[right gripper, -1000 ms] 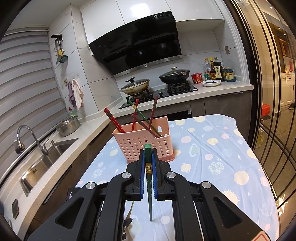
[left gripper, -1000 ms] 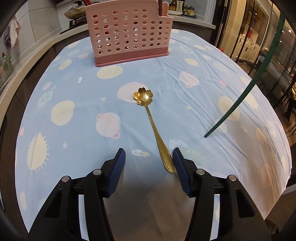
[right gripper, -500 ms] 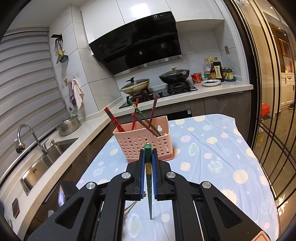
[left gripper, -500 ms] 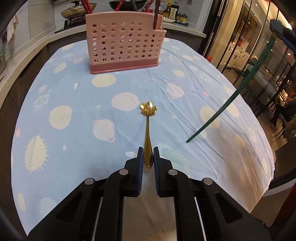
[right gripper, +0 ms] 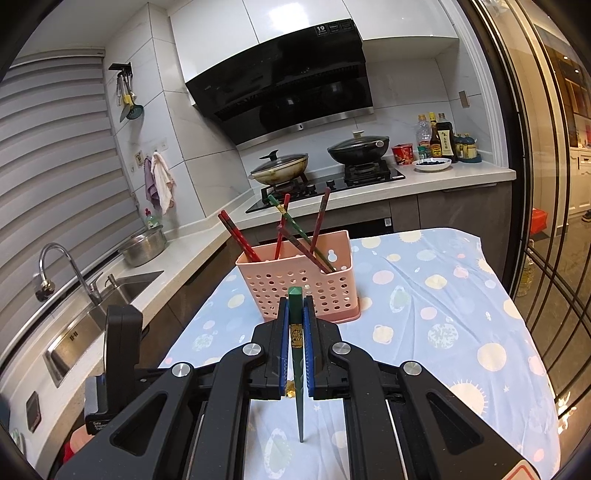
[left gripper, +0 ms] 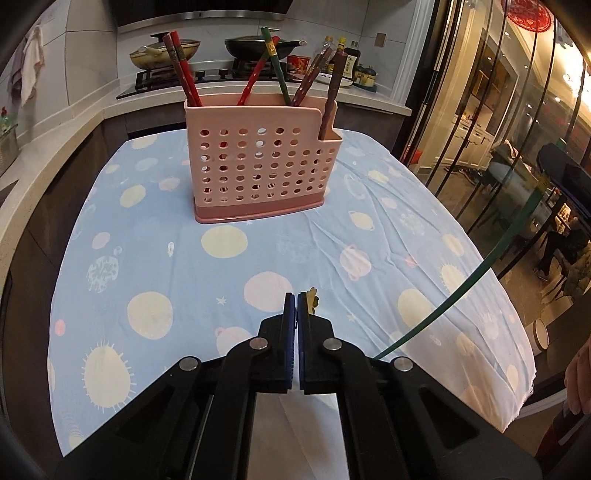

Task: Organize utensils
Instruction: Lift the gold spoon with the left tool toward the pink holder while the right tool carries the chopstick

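Left gripper [left gripper: 296, 295] pinches the gold spoon [left gripper: 312, 298], right gripper [right gripper: 296, 314] clamps a green chopstick [right gripper: 297, 354] — both well short of the pink caddy [left gripper: 258, 166]; thin grips may slip in transit.

Both fisheye views are evenly lit by cool indoor kitchen light, with strong barrel bending and dark vignetted corners. Bright glare reflects off the glossy white upper cabinets [right gripper: 295, 14] and warm reflections streak the curved glass sliding doors [left gripper: 498, 110]. The centre is sharp, while the edges look soft and stretched.
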Demonstrator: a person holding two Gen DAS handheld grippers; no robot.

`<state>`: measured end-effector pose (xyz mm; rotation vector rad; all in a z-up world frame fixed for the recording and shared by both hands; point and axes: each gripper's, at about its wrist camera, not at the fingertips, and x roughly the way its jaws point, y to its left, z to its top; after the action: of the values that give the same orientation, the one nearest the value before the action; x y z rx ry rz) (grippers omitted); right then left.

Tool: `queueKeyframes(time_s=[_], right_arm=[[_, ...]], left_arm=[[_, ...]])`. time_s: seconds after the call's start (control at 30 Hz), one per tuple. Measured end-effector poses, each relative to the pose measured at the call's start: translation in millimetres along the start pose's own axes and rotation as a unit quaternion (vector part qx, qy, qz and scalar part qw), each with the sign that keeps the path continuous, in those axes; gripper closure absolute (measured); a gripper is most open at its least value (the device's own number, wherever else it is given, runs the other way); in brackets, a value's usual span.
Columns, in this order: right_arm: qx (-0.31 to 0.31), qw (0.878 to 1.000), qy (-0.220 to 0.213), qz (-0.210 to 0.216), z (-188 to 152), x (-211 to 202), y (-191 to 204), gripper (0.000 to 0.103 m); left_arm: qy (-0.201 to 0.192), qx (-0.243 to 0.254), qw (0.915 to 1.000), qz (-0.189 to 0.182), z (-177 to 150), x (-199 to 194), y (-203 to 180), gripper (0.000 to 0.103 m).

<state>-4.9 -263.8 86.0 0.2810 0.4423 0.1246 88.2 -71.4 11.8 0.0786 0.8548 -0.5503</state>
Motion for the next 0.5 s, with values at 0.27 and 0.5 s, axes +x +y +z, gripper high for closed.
queueKeyframes(time_s=[0.27,0.5], right_arm=[[-0.018,1.0,-0.018,-0.01,18.4,5.7,4.2,0.096],[-0.051,0.995,-0.079,-0.034,80.8,10.6,8.5,0.096]], left_arm=[[-0.025,0.02,0.9995,-0.003,25.9,-17.2,-6.3,0.102],[-0.064,0.052,0.9964,0.017,78.4,-49.0,0.7,0.102]])
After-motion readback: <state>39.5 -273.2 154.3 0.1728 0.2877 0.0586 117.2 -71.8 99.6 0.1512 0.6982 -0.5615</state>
